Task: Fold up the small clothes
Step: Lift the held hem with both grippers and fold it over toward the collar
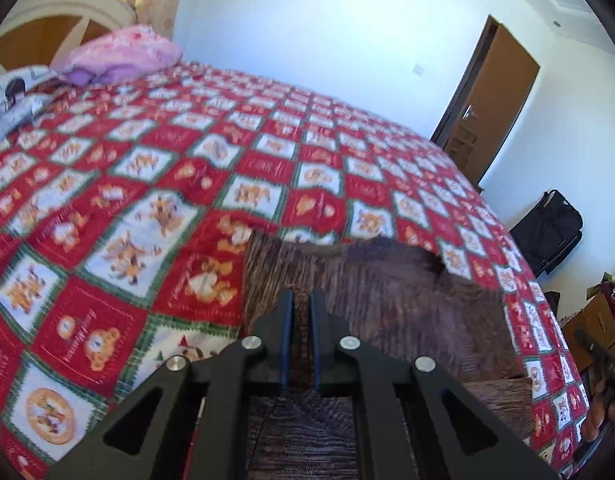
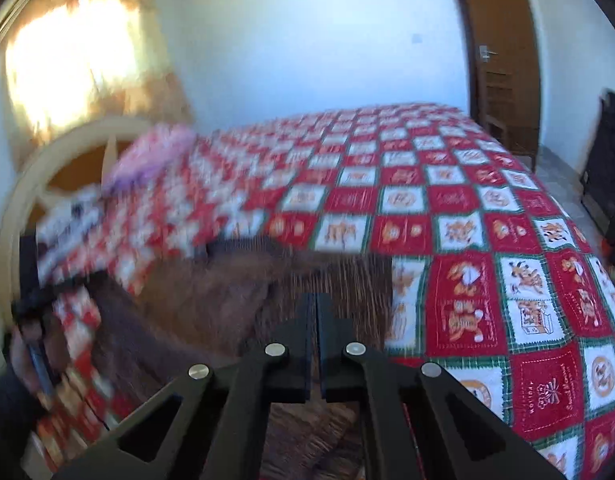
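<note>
Item 1. My left gripper [image 1: 302, 300]: held low over the bed, pointing forward along the bedspread [image 1: 155, 168]. The jaws stand nearly closed with a narrow slot between them, and brown fabric fills that slot, so I have the cloth pinched.

Item 2. My right gripper [image 2: 316, 304]: also low and forward-pointing, much of its view smeared by motion blur. The jaws are all but touching, with a thin strip of brown fabric showing in the seam between them; I hold the same cloth here.

Item 3. Brown garment [image 1: 387, 304], one piece, ribbed or striped texture. In the left wrist view it spreads from the jaws toward 12 and 3 o'clock, its far edge lying on the bedspread. In the right wrist view the brown garment [image 2: 227, 304] runs from the jaws toward 9 and 12 o'clock, bunched and folded. What sort of garment it is I cannot tell.

Item 4. Bedspread, one, red and white checked with printed figures, covering the bed under the garment.

Item 5. Pink pillow [image 1: 123, 54], one, at 10 o'clock in the left wrist view, against the headboard [image 1: 59, 4].

Item 6. Door [image 1: 495, 92], one, brown, at 2 o'clock.

Item 7. Black bag [image 1: 547, 232], one, at 3 o'clock beside the bed.

Item 8. My left hand [image 2: 27, 356], at 8 o'clock in the right wrist view, blurred.
</note>
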Demonstrator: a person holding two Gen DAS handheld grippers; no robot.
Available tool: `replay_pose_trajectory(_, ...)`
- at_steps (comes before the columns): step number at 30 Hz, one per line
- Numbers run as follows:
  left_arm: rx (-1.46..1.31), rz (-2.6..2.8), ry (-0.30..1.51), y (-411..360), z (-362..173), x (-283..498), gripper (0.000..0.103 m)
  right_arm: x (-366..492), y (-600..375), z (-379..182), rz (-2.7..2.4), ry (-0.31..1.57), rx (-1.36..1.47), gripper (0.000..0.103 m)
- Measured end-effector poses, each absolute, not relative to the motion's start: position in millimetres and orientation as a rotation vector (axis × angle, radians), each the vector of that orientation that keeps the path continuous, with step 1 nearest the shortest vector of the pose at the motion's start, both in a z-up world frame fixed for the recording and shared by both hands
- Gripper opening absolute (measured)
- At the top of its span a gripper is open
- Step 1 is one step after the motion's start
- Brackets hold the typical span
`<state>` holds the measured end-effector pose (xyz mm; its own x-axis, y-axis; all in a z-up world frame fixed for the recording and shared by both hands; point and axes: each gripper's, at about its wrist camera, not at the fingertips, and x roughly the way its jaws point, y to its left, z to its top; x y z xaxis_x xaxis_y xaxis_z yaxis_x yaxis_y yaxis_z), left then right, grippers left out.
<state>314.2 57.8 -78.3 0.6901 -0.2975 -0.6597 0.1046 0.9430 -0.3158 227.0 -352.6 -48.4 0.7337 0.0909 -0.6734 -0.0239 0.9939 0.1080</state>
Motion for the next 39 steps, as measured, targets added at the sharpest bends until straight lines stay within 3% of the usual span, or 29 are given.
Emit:
replay_pose_trajectory(2,-0.256,-0.229,0.797,59,-88,315,0.009,220,-349,-68,0.074,0.783,0.022,0.014)
replay_pose_trajectory(4,-0.258,-0.228,0.816,60,-96,317,0.009,215,-354,-83,0.094,0.839,0.035,0.083)
replay_pose_trajectory(5,-0.262,-0.229,0.822,62,-98,317,0.009,208,-359,-90,0.129,0.863,0.091,0.084)
replay_pose_trajectory(8,-0.261,-0.231,0.828,64,-102,316,0.009,195,-365,-96,0.170,0.876,0.178,0.083)
replay_pose_trajectory(12,-0.256,-0.237,0.826,63,-104,316,0.009,186,-366,-107,0.191,0.935,0.297,0.052)
replay_pose_trajectory(17,-0.255,-0.230,0.830,62,-107,315,0.009,189,-352,-128,0.164,1.005,0.299,0.046)
replay_pose_trajectory(19,-0.251,-0.228,0.834,62,-109,314,0.009,193,-349,-136,0.133,1.029,0.290,0.007)
replay_pose_trajectory(30,-0.327,-0.266,0.778,79,-73,317,0.009,193,-363,-37,0.096,0.696,0.283,0.005)
replay_pose_trajectory(39,-0.299,-0.211,0.811,59,-84,373,0.009,278,-390,-47,-0.009,0.751,0.353,0.005)
